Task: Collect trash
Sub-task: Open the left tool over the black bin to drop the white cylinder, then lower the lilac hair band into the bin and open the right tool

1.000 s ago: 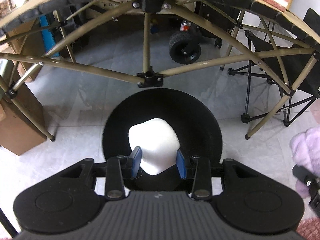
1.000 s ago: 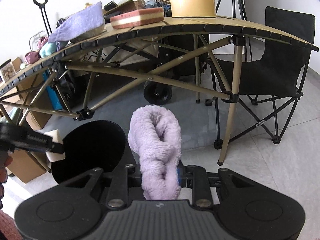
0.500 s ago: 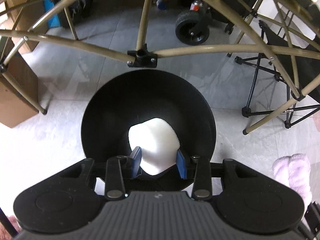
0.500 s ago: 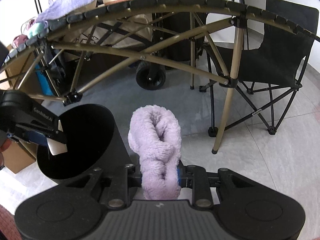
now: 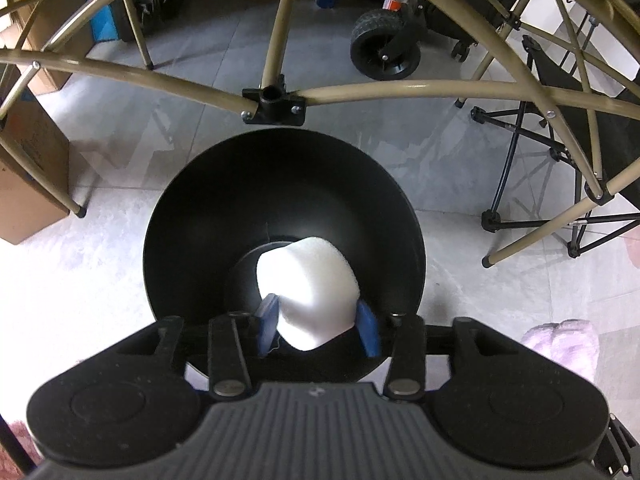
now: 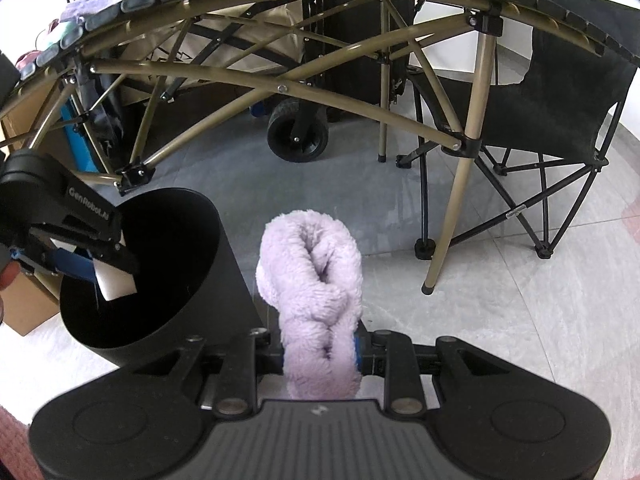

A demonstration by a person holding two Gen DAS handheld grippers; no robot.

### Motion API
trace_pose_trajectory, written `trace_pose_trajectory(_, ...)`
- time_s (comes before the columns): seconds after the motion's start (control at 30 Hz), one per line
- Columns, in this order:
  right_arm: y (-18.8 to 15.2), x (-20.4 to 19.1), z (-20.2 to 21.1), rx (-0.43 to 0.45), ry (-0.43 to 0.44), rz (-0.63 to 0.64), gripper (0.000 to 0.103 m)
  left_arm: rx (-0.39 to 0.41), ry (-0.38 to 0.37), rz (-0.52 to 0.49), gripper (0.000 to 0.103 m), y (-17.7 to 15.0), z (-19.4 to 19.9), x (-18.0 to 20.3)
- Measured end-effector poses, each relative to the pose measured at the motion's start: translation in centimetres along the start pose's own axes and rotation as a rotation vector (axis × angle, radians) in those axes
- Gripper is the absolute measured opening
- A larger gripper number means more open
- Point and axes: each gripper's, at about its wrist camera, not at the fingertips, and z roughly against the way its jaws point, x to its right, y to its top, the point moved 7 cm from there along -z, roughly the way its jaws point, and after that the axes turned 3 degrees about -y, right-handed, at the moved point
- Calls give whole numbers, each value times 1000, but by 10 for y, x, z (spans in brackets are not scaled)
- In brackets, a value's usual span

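Observation:
A white foam block [image 5: 308, 280] sits between the blue pads of my left gripper [image 5: 318, 324], right over the mouth of the round black bin [image 5: 280, 176]. The jaws are opening, and both pads still touch the block's sides. In the right wrist view the same gripper [image 6: 80, 264] reaches over the bin [image 6: 208, 280] from the left, with the foam block [image 6: 116, 286] hanging below its fingers. My right gripper [image 6: 320, 356] is shut on a fluffy lilac cloth [image 6: 312, 264], held just right of the bin. The cloth [image 5: 560, 344] also shows at the left wrist view's lower right.
The bin stands on grey floor tiles beside a tan folding table frame [image 5: 272, 104]. A black camp chair [image 6: 560, 92] is at the right and a wagon wheel [image 6: 298, 136] behind. A cardboard box [image 5: 28, 168] stands left of the bin.
Both grippers have sunk towards the bin, which now fills more of the left wrist view. The left pads have spread a little, with the foam block still between them.

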Motion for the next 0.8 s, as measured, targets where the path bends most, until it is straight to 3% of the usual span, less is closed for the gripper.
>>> trace_pose_trajectory(0.03,0,0,0,0,1,0,26,4,1,-3,63,0,1,0)
trace_pose_trajectory(0.1,1,0,0,0,1,1,26,13,18,2,103,0,4,-1)
trace_pose_trajectory(0.17,1,0,0,1,1,1,26,29,34,30,103,3,7,-5)
trace_pose_trajectory(0.3,2,0,0,4,1,-1,26,-15,19,75,103,2,2,-13)
trace_pose_trajectory(0.8,9,-23,8,21,33,31,26,23,36,66,103,3,18,-38)
